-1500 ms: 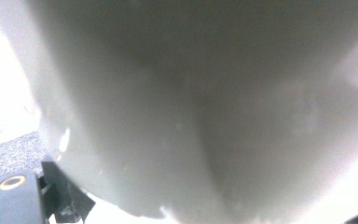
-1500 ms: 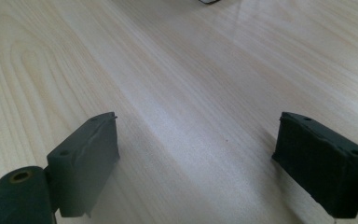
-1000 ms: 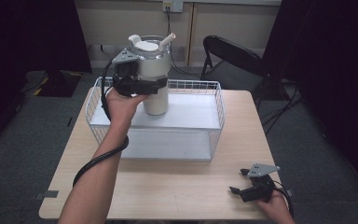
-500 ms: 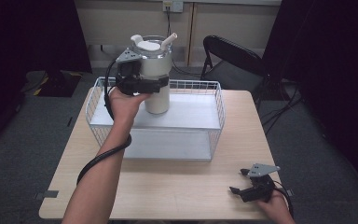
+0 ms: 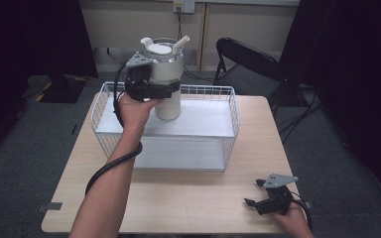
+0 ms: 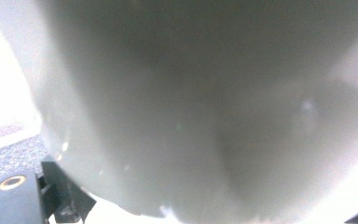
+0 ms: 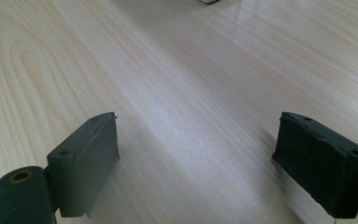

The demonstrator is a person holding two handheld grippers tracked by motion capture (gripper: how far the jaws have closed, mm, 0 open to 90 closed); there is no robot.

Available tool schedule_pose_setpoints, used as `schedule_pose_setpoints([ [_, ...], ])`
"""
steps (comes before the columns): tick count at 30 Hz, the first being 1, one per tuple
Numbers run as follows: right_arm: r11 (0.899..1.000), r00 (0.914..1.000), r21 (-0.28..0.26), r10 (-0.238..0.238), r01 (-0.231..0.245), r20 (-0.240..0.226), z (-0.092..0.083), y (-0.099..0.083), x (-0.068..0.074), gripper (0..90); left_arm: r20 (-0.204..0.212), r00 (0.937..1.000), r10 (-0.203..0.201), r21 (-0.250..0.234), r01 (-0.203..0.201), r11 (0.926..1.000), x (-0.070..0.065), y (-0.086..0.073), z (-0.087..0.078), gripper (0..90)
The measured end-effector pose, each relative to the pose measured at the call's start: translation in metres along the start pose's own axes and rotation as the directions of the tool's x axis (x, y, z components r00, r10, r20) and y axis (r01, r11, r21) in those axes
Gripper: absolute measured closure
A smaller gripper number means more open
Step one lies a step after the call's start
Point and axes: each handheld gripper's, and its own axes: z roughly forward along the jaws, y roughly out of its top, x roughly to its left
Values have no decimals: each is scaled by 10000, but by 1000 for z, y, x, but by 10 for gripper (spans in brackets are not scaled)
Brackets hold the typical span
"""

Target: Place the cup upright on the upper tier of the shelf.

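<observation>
- High view: wood table w/ wire basket; left gripper clamped on white jug, lifted above basket.
- Left gripper view: jug fills space just ahead, blurred.
- Right gripper view: right gripper jaws apart, bare table between.

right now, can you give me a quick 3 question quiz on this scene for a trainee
1. True or false: the right gripper is shut.
2. What is the left gripper clamped on? A) the folding chair B) the white container C) the wire basket
3. Fill in: the right gripper rests near the table's ____ corner, seen from the person's side.

Key:
1. False; its jaws stand wide apart over the bare table.
2. B, the white container, held over the wire basket.
3. Near right.
</observation>
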Motion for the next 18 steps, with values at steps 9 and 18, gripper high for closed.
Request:
schedule_pose_setpoints([
  [9, 10000, 10000, 1, -2, 2, -1, 0, 0, 0, 127, 71, 9995, 297, -257, -296, 9992, -3, -6, -2, 99],
  [18, 10000, 10000, 1, 1, -1, 1, 0, 0, 0, 127, 251, 9972, 711, -391, -701, 9968, -5, -10, -6, 98],
])
